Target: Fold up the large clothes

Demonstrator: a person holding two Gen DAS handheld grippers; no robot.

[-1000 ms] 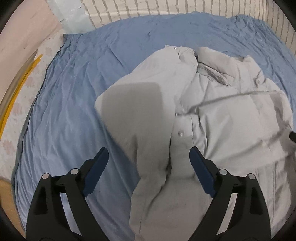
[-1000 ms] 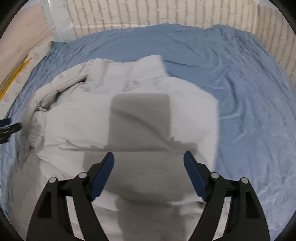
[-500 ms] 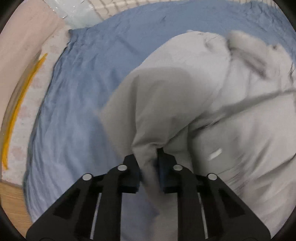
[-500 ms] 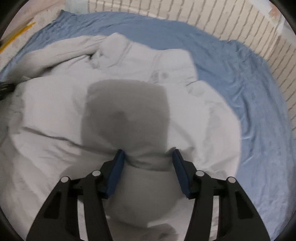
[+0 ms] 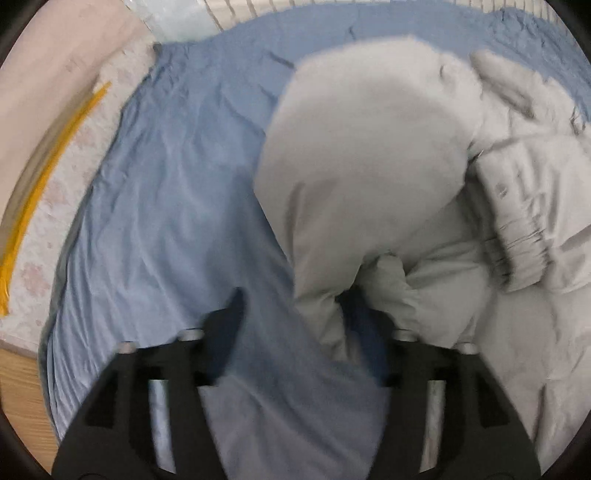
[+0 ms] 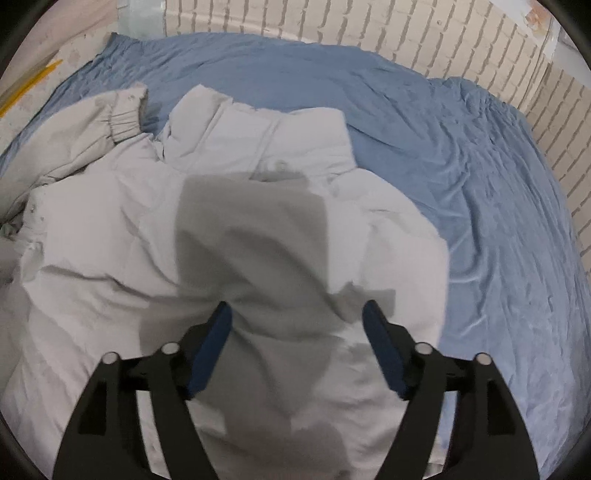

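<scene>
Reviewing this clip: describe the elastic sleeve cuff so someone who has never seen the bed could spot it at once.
Start at the blue bedsheet below the brick wall. On it lies a pale grey jacket; follow its sleeve to the upper left end. There sits the cuff, the only tightly gathered, ribbed band on otherwise smooth fabric.

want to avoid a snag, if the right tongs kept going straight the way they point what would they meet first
Most likely the pale jacket: the right tongs stand open over its shadowed bulge, nothing between. The blue sheet lies off to the side. Depth is unclear.
</scene>
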